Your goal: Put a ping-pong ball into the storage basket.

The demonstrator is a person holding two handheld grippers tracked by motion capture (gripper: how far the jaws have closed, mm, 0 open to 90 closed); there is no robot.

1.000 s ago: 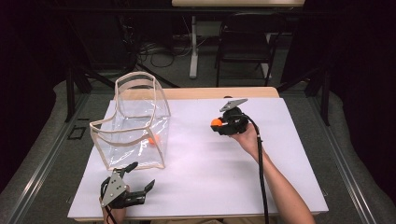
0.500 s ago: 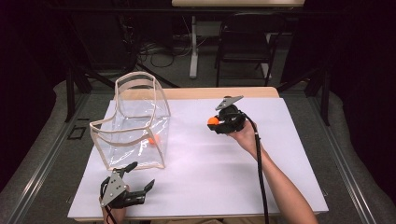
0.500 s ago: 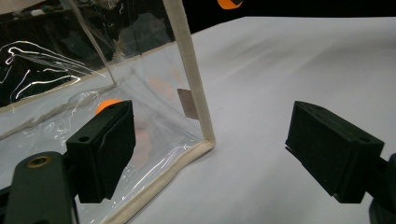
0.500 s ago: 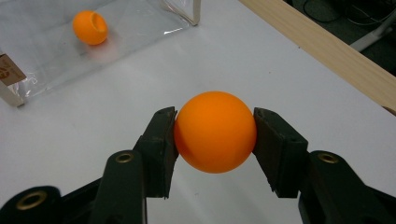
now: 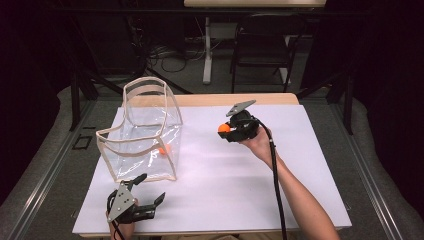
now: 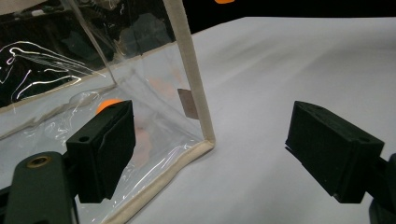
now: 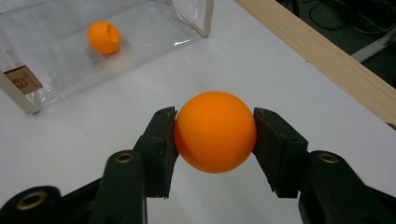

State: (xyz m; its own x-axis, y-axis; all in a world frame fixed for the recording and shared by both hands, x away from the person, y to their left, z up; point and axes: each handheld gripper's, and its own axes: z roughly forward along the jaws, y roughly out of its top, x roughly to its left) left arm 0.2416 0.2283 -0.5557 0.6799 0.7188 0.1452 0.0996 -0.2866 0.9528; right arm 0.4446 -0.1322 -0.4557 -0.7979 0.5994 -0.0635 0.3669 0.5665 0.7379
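The right gripper [image 7: 215,135] is clamping a smooth orange ball [image 7: 215,132] above the white table [image 5: 240,180], right of the clear plastic pouch [image 5: 145,135]. The left gripper [image 6: 210,149] is resting wide open at the pouch's near corner.

Desk [image 5: 300,165]: white top, a pale wooden strip [image 5: 240,99] along its far edge. Grey floor [image 5: 385,165] on both sides of the desk. Black chair [image 5: 262,47] beyond the far edge, in a dark room. Light-coloured post [image 5: 206,50] standing left of the chair. Loose dark cables [image 5: 165,52] lying on the floor near the post. A second pale tabletop [image 5: 255,2] at the back.
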